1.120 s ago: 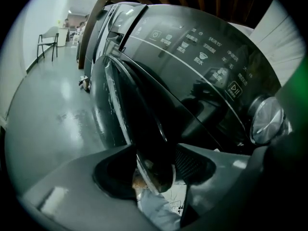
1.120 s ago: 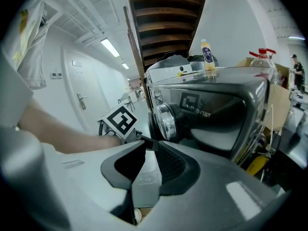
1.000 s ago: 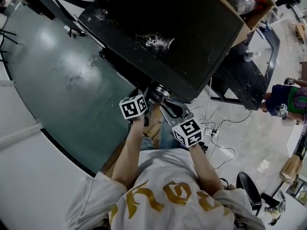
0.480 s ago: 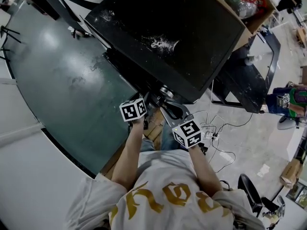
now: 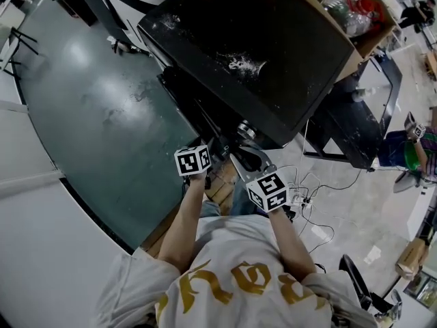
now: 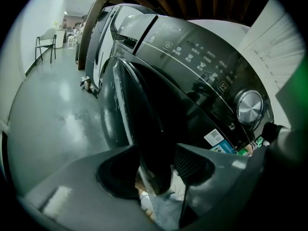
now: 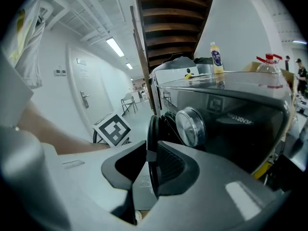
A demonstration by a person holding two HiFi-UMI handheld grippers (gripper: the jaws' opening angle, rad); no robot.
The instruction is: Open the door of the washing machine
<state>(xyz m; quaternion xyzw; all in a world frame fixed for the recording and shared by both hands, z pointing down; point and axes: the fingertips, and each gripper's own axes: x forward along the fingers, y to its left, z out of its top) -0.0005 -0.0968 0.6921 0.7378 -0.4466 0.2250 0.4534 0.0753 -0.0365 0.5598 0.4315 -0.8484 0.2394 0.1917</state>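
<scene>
The black washing machine (image 5: 273, 53) fills the top of the head view. Its round dark door (image 6: 144, 114) stands a little off the front panel, below the control strip and the silver knob (image 6: 249, 106). My left gripper (image 6: 156, 174) is shut on the door's rim, which fills the gap between its jaws. The right gripper (image 7: 150, 170) is shut on the same door's thin edge, just beside the knob (image 7: 190, 126). In the head view both grippers, left (image 5: 205, 150) and right (image 5: 240, 157), meet under the machine's front edge. The door's handle is hidden.
A bottle (image 7: 217, 57) stands on the machine's top. A cardboard box (image 5: 355, 19) sits behind it. Cables and a power strip (image 5: 300, 197) lie on the floor to my right. A second machine (image 6: 103, 37) and a chair (image 6: 45, 42) stand further along the green floor (image 5: 102, 115).
The head view has drifted, so the machine sits further right and lower in the picture. Both grippers stay together at the door's edge, almost unmoved.
</scene>
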